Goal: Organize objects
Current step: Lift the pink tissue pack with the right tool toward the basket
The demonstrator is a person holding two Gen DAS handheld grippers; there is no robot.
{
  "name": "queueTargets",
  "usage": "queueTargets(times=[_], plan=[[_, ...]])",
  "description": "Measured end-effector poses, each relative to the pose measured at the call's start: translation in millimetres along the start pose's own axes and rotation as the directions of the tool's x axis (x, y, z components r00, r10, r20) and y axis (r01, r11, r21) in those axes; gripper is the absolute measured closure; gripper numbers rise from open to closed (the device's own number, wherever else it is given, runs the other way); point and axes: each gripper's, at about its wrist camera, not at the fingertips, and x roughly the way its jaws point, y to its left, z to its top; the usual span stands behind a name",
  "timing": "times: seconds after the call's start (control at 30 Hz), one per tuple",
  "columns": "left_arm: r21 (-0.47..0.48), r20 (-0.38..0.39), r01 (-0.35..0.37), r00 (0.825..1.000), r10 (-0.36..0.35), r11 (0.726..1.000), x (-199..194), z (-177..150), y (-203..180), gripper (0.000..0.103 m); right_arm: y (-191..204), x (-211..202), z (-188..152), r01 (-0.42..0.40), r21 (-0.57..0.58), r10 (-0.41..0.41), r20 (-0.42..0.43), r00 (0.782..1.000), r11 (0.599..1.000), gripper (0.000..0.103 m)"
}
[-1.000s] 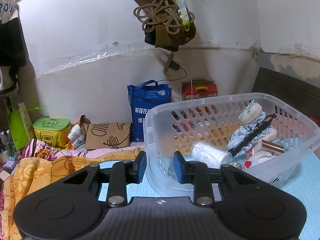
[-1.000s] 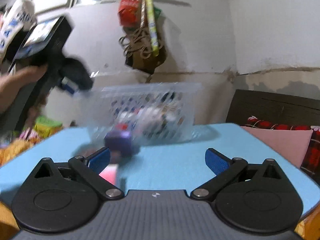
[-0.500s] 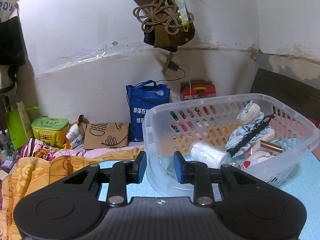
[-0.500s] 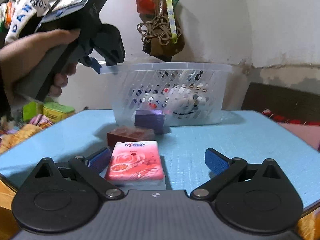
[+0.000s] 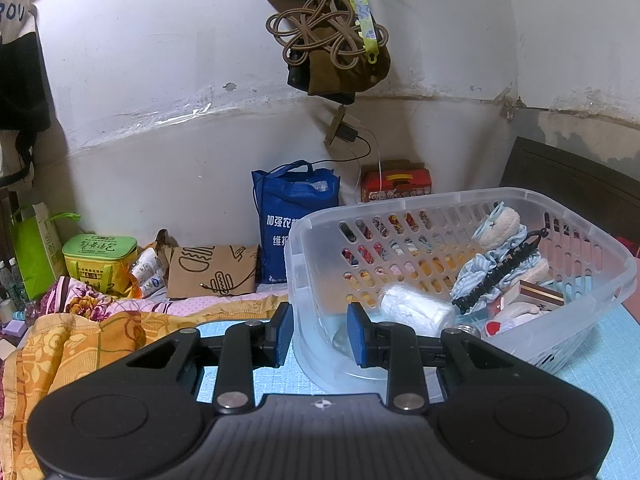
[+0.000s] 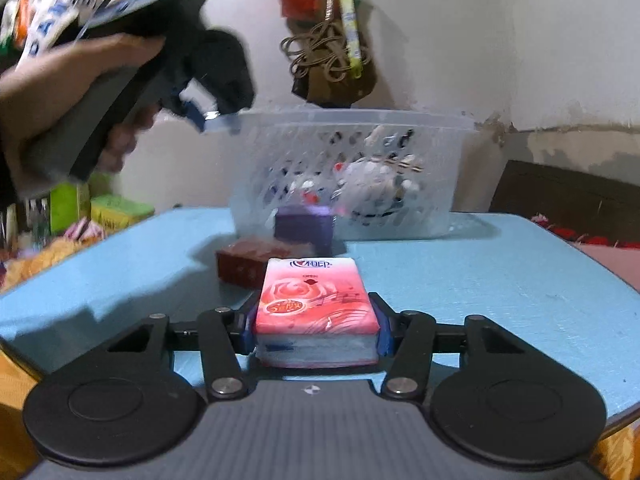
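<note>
- The right gripper [image 6: 316,330] sits low over the blue table [image 6: 480,280], its 2 blue pads pressed against both sides of a pink tissue pack [image 6: 316,308] that rests on the tabletop.
- Half a second ago those jaws stood wide apart with the pack lying loose between them; now they are clamped on it.
- The left gripper [image 5: 319,336], held in a hand [image 6: 68,80] at upper left of the right wrist view, grips the corner rim of the clear plastic basket [image 5: 600,264], 1 pad outside the wall and 1 inside, unchanged from before.
- A purple box [image 6: 304,228] and a dark red box [image 6: 244,264] lie between pack and basket.
</note>
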Motion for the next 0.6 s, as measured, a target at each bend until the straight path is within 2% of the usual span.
queueTargets(times=[0.3, 0.6], plan=[[0.000, 0.001, -0.003, 1.000, 0.003, 1.000, 0, 1, 0, 0.070, -38, -13, 28, 0.035, 0.053, -0.038, 0.064, 0.997, 0.998, 0.046], [0.000, 0.000, -0.002, 1.000, 0.002, 1.000, 0, 1, 0, 0.070, -61, -10, 66, 0.059, 0.050, -0.065, 0.130, 0.989, 0.997, 0.046]])
